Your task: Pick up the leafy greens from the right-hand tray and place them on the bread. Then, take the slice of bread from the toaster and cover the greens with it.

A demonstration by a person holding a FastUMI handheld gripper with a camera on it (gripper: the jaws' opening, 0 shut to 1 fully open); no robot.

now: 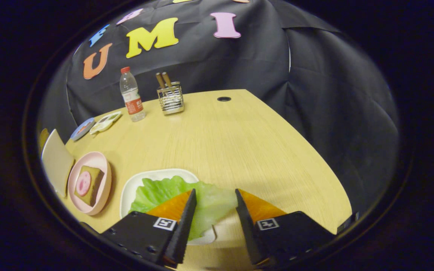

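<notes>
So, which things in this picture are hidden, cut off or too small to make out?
- Lettuce: its near edge lies under the open hand-held gripper, whose left finger covers it.
- White tray: near rim hidden by the lettuce and the finger.
- Toaster: cut off at the view's edge; no bread slice can be made out.
- Small plates by the bottle: too small to tell their contents.

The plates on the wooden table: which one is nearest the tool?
The white plate holding the green lettuce leaf. It lies right at the open tool, its fingers over the leaf. The pink plate with bread sits farther left.
</notes>
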